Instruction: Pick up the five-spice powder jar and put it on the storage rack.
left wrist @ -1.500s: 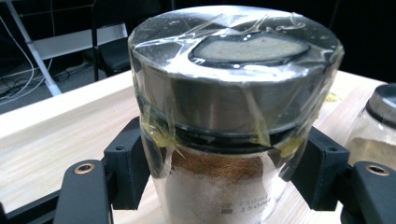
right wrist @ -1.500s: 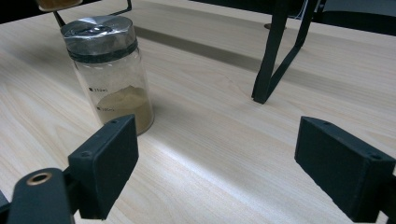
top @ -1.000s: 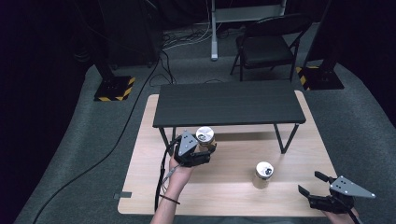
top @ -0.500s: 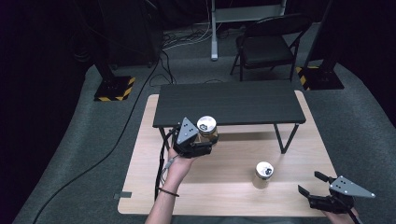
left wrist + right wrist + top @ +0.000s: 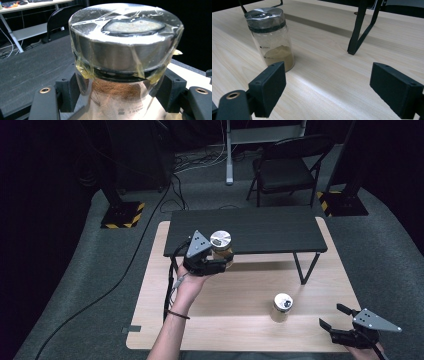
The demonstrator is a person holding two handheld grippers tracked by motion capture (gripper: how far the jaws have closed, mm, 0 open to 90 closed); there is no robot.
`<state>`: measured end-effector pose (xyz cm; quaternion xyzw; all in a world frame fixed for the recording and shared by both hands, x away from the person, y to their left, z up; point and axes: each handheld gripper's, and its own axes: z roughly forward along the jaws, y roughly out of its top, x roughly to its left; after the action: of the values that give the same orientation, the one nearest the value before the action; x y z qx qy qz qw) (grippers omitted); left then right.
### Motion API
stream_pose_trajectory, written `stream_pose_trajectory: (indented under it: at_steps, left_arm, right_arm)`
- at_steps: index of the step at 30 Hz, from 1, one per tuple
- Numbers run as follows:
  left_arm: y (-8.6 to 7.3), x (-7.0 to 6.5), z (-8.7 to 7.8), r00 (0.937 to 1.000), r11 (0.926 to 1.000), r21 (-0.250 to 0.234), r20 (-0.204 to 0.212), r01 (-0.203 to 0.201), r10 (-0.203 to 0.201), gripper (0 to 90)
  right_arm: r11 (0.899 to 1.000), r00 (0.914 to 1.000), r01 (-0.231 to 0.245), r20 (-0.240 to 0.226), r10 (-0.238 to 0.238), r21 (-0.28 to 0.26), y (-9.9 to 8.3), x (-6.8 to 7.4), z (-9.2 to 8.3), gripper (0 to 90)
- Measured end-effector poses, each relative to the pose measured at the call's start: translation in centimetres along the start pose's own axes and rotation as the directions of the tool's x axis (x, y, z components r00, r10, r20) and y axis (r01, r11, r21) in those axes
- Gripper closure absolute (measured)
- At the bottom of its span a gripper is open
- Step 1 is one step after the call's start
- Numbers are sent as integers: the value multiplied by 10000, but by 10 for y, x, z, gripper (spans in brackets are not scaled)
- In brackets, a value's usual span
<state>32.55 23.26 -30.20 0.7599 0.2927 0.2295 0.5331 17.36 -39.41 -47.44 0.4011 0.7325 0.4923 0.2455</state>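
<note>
Left gripper (image 5: 220, 265) pinching a jar (image 5: 221, 249) near the black shelf (image 5: 260, 230); a loose hold risks dropping it; right gripper (image 5: 336, 317) spread wide

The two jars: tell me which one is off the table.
The jar clamped in the left gripper, held up at the front edge of the black shelf. The other jar stands on the wooden table, ungripped, near the open right gripper.
</note>
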Motion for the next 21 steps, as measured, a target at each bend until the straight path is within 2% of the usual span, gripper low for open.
stream_pose_trajectory:
  at_steps: [2,6,13,16,21]
  left_arm:
    - [9,3,4,9999,9999,144,-126,-85,86,304]
    - [13,6,8,9998,9998,191,-208,-68,72,304]
    - [20,15,19,9993,9995,271,-362,147,-137,304]
    - [22,20,26,9980,9987,341,-519,368,-350,304]
    - [24,23,31,9968,9981,421,-677,453,-424,304]
  right_arm:
    - [10000,10000,0,-22,0,32,0,0,0,121]
    - [10000,10000,51,-41,-51,30,0,0,0,121]
    - [10000,10000,55,-63,-55,52,1,-1,1,121]
    - [10000,10000,55,-70,-55,31,0,-1,0,121]
    - [10000,9999,55,-90,-54,49,0,-1,1,120]
